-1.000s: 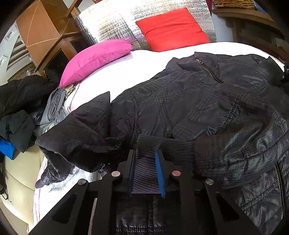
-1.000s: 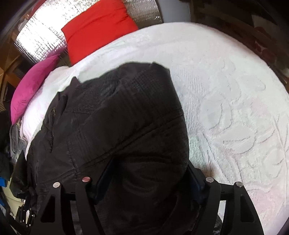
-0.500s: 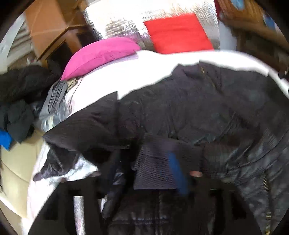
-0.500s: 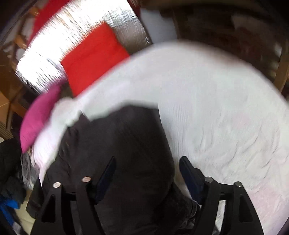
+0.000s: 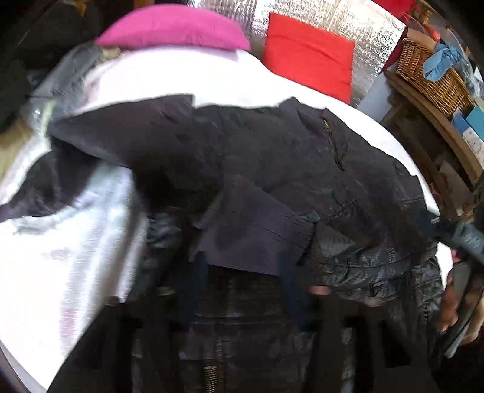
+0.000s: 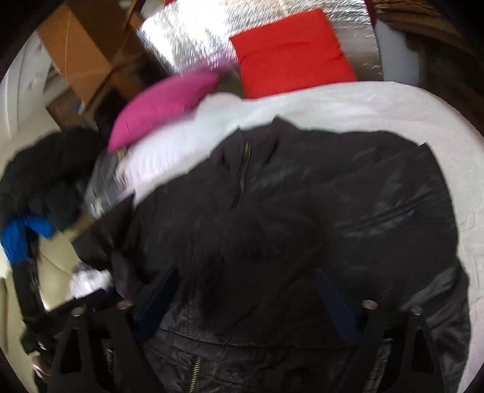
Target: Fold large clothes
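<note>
Two wrist views over a bed w/ a white bedspread (image 6: 378,102). A large black jacket (image 6: 302,211) lies spread across it, collar and zip toward the pillows, front side up.

Left gripper (image 5: 245,290): blurred, jaws closing, roughly half open. The ribbed knit cuff (image 5: 254,229) of one sleeve, folded across the jacket body, lies just ahead of the blue pads; cannot tell if they touch it, no firm pinch visible.

Right gripper (image 6: 245,296): jaws wide apart, easing inward slightly, blue pads on either side above the dark jacket fabric near the hem; nothing pinched.

Behind: pink pillow (image 6: 163,108), red pillow (image 6: 290,51) against a silver quilted headboard (image 5: 363,27). A wicker basket (image 5: 429,75) sits on a shelf at right in the left view.
</note>
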